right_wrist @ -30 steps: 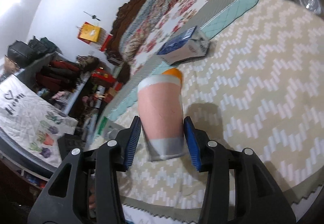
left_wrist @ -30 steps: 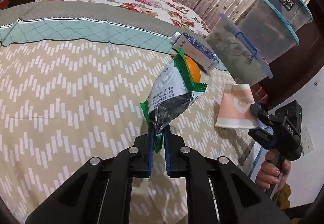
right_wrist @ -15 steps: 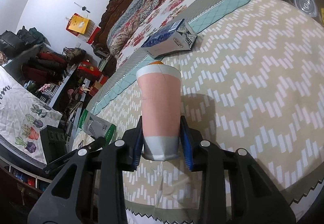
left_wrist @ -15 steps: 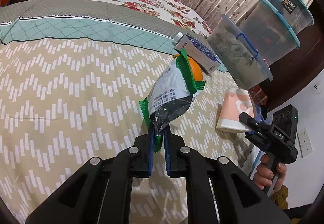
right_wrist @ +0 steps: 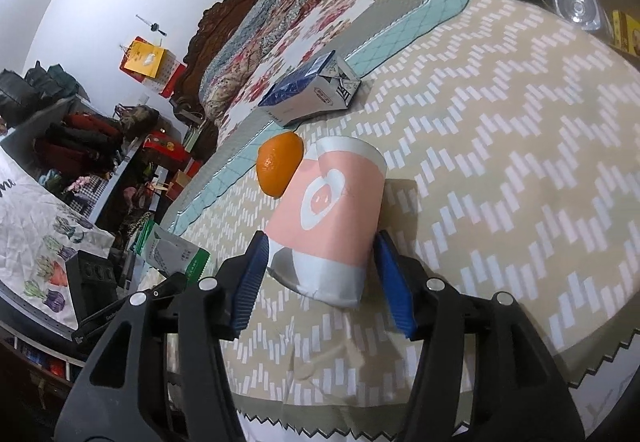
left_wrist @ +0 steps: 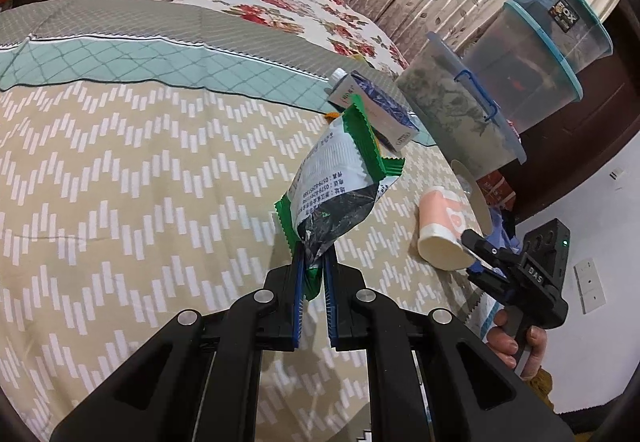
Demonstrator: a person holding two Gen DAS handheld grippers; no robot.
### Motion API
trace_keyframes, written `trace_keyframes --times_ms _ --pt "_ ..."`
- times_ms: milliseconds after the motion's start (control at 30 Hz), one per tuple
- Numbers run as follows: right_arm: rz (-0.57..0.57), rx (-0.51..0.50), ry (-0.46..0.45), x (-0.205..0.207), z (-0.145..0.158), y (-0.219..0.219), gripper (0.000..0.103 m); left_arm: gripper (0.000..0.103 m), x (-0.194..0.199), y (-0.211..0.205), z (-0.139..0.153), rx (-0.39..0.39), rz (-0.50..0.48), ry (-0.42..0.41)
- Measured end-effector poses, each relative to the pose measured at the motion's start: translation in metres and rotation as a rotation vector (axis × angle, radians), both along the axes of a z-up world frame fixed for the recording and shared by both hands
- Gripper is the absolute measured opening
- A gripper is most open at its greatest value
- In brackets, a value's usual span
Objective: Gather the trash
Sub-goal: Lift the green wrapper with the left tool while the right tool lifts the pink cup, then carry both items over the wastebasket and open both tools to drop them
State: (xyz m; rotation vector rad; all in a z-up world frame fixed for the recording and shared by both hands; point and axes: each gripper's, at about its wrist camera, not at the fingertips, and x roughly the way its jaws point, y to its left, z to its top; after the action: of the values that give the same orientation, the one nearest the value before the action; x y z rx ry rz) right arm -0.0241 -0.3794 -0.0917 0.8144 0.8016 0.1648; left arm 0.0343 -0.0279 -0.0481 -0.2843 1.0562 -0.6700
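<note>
Bed [left_wrist: 120,170] with chevron cover carries everything. Stacked clear storage bins [left_wrist: 532,54] sit at its far edge. Blue-and-white carton [right_wrist: 310,94] lies on its side on the cover, orange [right_wrist: 279,169] just in front of it. Pink paper cup [right_wrist: 328,218] lies on the cover between the right gripper's [right_wrist: 324,278] pads, jaws spread wide, small gaps either side, not gripping. Left gripper [left_wrist: 312,274] is clamped on the crimped end of a green-and-white snack wrapper [left_wrist: 340,178], held up off the bed.
</note>
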Motion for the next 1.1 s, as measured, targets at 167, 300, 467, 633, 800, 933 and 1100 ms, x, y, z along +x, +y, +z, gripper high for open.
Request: trace_keyframes --times_ms 167,300,467,633,800,933,1100 --pt "0.045 0.054 0.019 0.008 -0.011 0.0 0.031 0.008 -0.001 -0.019 0.005 0.007 -0.033 -0.002" --pt "0.022 0.113 -0.017 0.001 -0.011 -0.015 0.025 0.008 0.0 -0.041 0.008 0.021 -0.071 -0.001" --pt "-0.083 0.098 -0.06 -0.018 -0.003 -0.058 0.025 0.008 0.005 -0.095 0.014 0.044 -0.167 -0.004" --pt "-0.287 -0.002 -0.123 -0.055 0.017 -0.126 0.025 0.008 0.015 -0.189 0.032 0.054 -0.323 -0.027" --pt "-0.528 -0.217 -0.111 -0.094 0.034 -0.197 0.025 0.008 0.017 -0.303 0.052 0.058 -0.493 -0.072" --pt "-0.586 -0.329 -0.057 -0.092 0.027 -0.233 0.025 0.008 0.023 -0.395 0.059 0.057 -0.585 -0.063" --pt "-0.503 -0.376 0.013 -0.068 0.007 -0.256 0.03 0.008 0.029 -0.478 0.054 0.082 -0.64 -0.051"
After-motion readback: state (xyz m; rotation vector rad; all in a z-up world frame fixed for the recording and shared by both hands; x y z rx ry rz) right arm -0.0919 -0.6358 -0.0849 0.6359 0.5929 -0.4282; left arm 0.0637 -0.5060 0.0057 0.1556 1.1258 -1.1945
